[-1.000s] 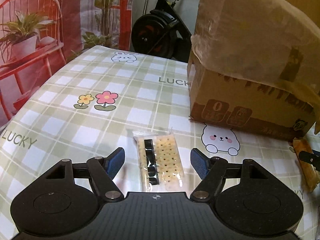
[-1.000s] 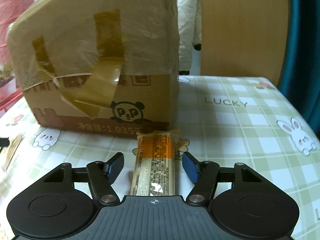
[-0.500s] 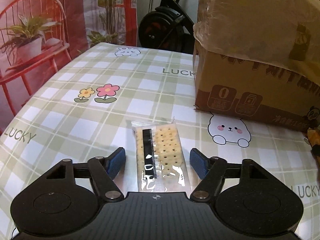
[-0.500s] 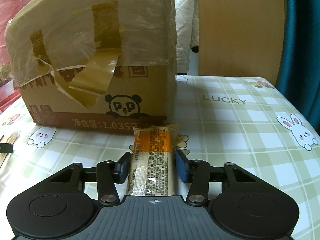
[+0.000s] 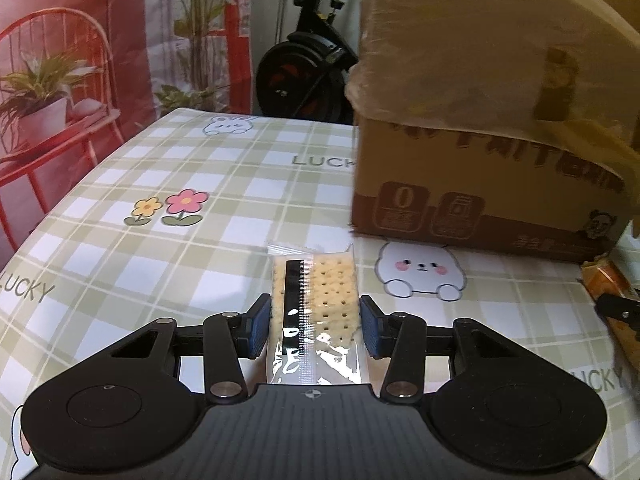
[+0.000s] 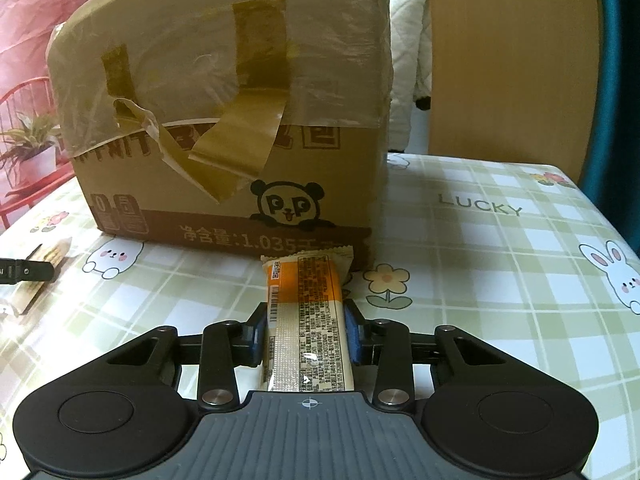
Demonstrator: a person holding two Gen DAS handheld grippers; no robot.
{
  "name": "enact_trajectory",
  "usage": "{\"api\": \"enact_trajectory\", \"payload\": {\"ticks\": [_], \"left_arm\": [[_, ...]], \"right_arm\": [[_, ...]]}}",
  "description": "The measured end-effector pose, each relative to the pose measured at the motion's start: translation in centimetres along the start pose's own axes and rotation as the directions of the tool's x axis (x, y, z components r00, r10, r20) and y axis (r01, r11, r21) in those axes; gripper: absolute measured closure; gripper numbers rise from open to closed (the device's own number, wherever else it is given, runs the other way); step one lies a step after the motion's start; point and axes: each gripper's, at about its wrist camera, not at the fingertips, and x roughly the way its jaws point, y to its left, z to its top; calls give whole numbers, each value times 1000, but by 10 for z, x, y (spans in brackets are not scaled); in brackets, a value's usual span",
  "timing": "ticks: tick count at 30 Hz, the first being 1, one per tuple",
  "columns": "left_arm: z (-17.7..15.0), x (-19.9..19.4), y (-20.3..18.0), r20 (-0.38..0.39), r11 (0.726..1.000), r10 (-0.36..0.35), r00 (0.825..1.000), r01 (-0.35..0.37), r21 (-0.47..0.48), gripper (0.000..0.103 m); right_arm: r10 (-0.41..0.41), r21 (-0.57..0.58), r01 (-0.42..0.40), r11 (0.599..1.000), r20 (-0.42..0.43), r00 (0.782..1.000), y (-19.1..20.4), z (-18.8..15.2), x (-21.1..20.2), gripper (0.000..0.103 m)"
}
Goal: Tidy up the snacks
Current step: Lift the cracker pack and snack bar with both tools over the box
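My left gripper (image 5: 314, 330) is shut on a clear cracker packet (image 5: 316, 300), its blue pads pressed on both long sides. My right gripper (image 6: 306, 334) is shut on an orange snack bar (image 6: 306, 312), which points at the cardboard box (image 6: 224, 120). The box stands on the checked tablecloth and also shows in the left wrist view (image 5: 488, 128) at the right. The cracker packet also shows at the far left of the right wrist view (image 6: 40, 276), with a fingertip (image 6: 24, 271) of the left gripper on it.
The checked tablecloth (image 5: 200, 200) covers the table. Peeling tape (image 6: 236, 164) hangs off the box front. A red chair with a plant (image 5: 48, 92) and an exercise bike (image 5: 304, 68) stand beyond the far edge. A wooden panel (image 6: 508, 60) stands behind the table.
My left gripper has closed from wide open onto the cracker packet. My right gripper closed onto the orange bar earlier and has drawn back a little from the box with it.
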Motion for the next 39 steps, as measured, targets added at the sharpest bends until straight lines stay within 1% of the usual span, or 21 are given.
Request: {"api": "enact_trajectory", "payload": {"ticks": [16, 21, 25, 29, 35, 39], "left_arm": [[10, -14, -3, 46, 999, -51, 998, 51, 6, 55], [15, -22, -8, 61, 998, -67, 996, 66, 23, 55], [16, -32, -14, 81, 995, -92, 992, 89, 37, 55], [17, -44, -18, 113, 993, -113, 987, 107, 52, 55], [21, -62, -22, 162, 990, -135, 978, 127, 58, 55], [22, -78, -21, 196, 989, -147, 969, 139, 55, 55]], "right_arm": [[22, -2, -22, 1000, -3, 1000, -2, -1, -2, 69], [21, -7, -21, 1000, -36, 999, 2, 1, -3, 69], [42, 22, -41, 999, -53, 998, 1, 0, -11, 70], [51, 63, -50, 997, -11, 999, -2, 1, -30, 70], [57, 55, -61, 997, 64, 996, 6, 10, -63, 70], [61, 46, -66, 997, 98, 993, 10, 16, -83, 70]]}}
